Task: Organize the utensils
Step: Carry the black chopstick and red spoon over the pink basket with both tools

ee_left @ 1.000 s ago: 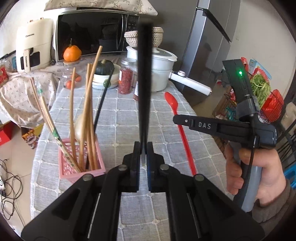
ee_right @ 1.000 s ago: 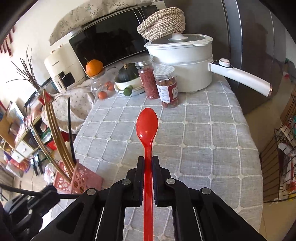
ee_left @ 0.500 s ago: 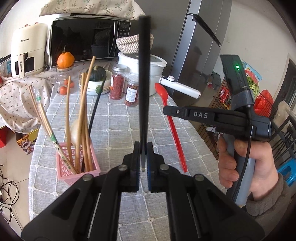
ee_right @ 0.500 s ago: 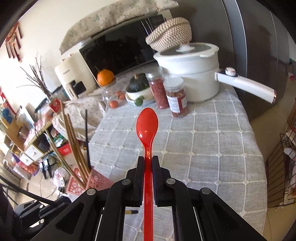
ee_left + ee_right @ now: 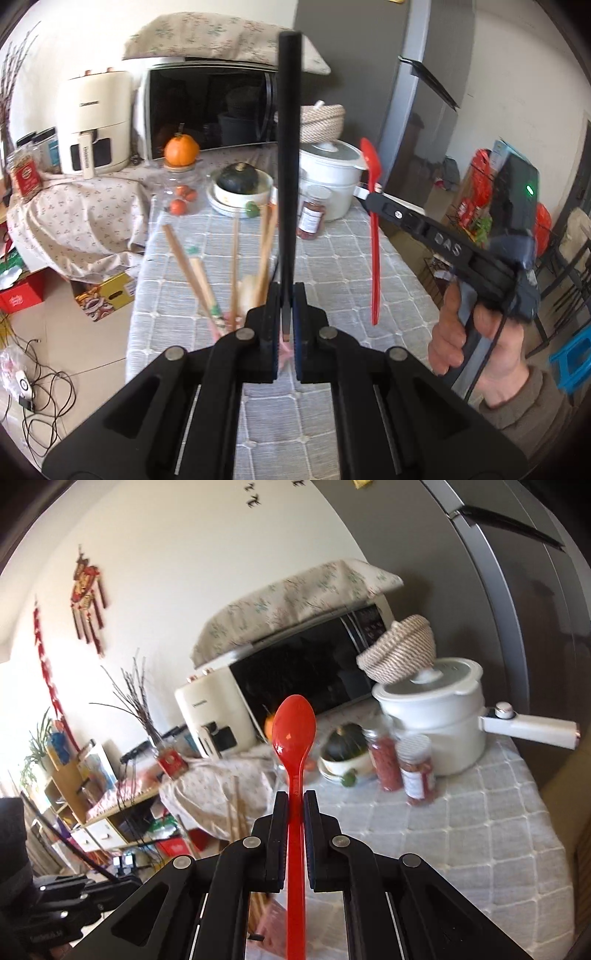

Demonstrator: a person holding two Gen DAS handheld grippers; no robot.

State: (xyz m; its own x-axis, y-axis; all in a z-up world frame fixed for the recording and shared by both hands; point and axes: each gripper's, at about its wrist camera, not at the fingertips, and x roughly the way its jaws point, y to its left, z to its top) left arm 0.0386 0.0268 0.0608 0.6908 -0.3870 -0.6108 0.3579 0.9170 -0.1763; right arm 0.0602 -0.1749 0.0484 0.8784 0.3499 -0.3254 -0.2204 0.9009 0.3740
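My left gripper (image 5: 285,295) is shut on a long black utensil handle (image 5: 288,166) that points up and away. Just behind its fingers stand several wooden chopsticks and spoons (image 5: 199,280) in a pink basket (image 5: 284,350), mostly hidden by the jaws. My right gripper (image 5: 294,805) is shut on a red plastic spoon (image 5: 294,731), bowl end forward and raised. In the left wrist view the right gripper (image 5: 373,201) holds the red spoon (image 5: 375,236) tilted upright above the grey checked tablecloth (image 5: 332,258).
At the table's far end stand a white pot with a long handle (image 5: 443,738), two red-filled jars (image 5: 417,771), a bowl with a green squash (image 5: 238,184), an orange (image 5: 181,149), a microwave (image 5: 210,107) and an air fryer (image 5: 94,122). A fridge (image 5: 424,110) stands right.
Both grippers have risen and tilted up. The red spoon has come off the table and now hangs in the air. The left gripper has moved over the pink basket.
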